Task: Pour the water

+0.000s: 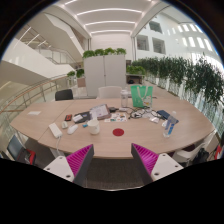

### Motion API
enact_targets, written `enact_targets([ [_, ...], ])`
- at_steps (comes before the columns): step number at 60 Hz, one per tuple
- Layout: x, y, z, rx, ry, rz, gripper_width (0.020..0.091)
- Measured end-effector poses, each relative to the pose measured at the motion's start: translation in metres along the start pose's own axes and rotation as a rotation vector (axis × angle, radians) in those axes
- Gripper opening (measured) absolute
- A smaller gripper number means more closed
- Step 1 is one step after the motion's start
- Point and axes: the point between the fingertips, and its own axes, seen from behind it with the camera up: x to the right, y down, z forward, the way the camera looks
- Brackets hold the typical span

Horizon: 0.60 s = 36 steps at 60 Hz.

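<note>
A long light wooden table [120, 140] stretches across the view beyond my fingers. A white cup [94, 127] stands on it near the middle, with a small red round thing [118, 131] just to its right. What looks like a clear bottle [168, 125] stands further right. My gripper [112, 152] is open, held back from the table's near edge. Its magenta pads [78, 160] are wide apart with nothing between them, only dark floor below. All the objects lie well beyond the fingertips.
Papers and a laptop-like thing [98, 112] lie mid-table, and a green bag [141, 95] stands at the far side. Chairs ring the table: a black one [64, 95] behind, white ones [186, 155] near. Plants [185, 70] line the right; a white cabinet [105, 72] stands behind.
</note>
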Motion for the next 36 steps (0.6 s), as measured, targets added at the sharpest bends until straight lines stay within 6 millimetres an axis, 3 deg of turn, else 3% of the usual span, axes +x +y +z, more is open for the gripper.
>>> enact_targets([
  [1, 0.005, 0.013, 0.009, 0.004, 0.004, 0.001, 0.0824],
  [5, 0.008, 0.025, 0.007, 0.010, 0.022, 0.000, 0.0824],
  [6, 0.016, 0.013, 0.011, 0.009, 0.028, -0.001, 0.0823],
  [7, -0.001, 0.021, 0.001, 0.011, 0.039, -0.003, 0.0824],
  [9, 0.001, 0.025, 0.002, 0.010, 0.054, -0.006, 0.0823],
  [15, 0.024, 0.033, 0.010, 0.012, 0.082, -0.003, 0.0822],
  [21, 0.074, 0.029, 0.027, 0.059, 0.140, 0.001, 0.0814],
  [28, 0.169, 0.035, 0.068, 0.141, 0.227, -0.033, 0.0810],
  [36, 0.275, 0.023, 0.143, 0.204, 0.268, -0.016, 0.0811],
])
